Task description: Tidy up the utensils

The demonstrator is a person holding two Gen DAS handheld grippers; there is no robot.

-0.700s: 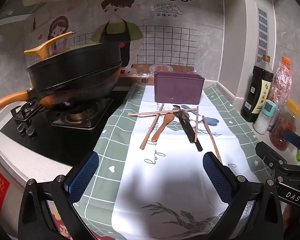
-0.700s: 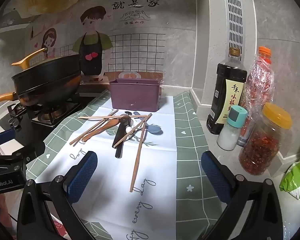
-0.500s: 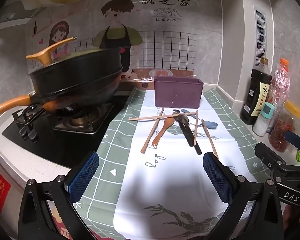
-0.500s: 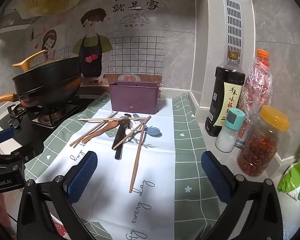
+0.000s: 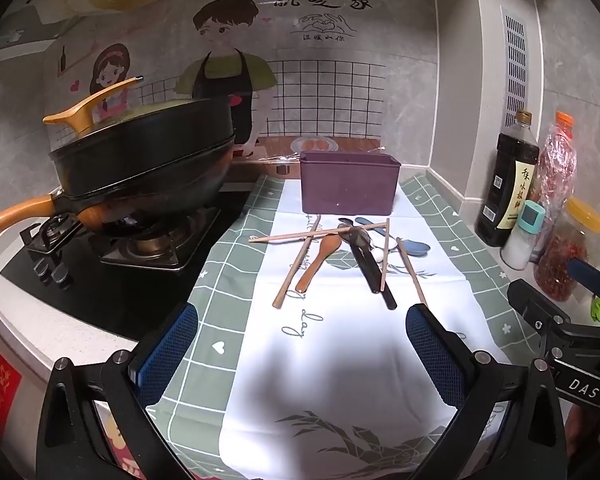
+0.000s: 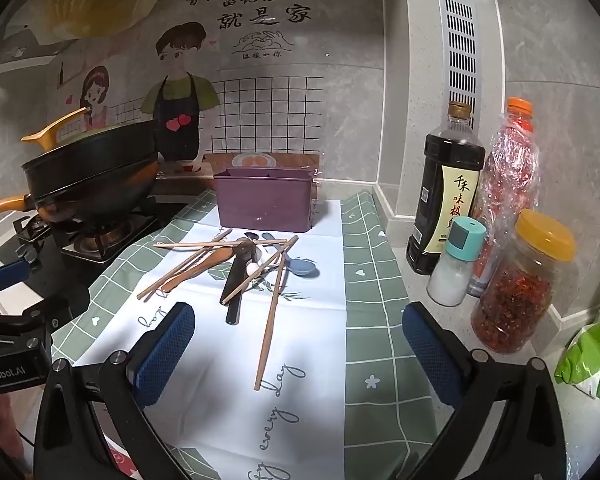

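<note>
A pile of utensils lies on the white and green mat (image 5: 320,352): wooden chopsticks (image 5: 320,234), a wooden spoon (image 5: 320,258), a black-handled utensil (image 5: 370,266) and a blue spoon (image 5: 414,247). A purple utensil box (image 5: 350,188) stands just behind them. In the right wrist view the pile shows with a loose chopstick (image 6: 270,322) pointing toward me, and the box (image 6: 265,204) behind. My left gripper (image 5: 300,356) is open and empty, well short of the pile. My right gripper (image 6: 298,356) is open and empty, over the mat's near part.
A black wok with lid (image 5: 140,168) sits on the gas stove (image 5: 140,248) at the left. A soy sauce bottle (image 6: 444,192), a salt shaker (image 6: 454,264), a chilli jar (image 6: 520,288) and a wrapped bottle (image 6: 508,168) stand along the right wall. A green bag (image 6: 592,356) lies at far right.
Both cameras have tilted up and drawn back slightly, so the utensils sit a little farther away. Nothing on the mat has moved. Both grippers stay open.
</note>
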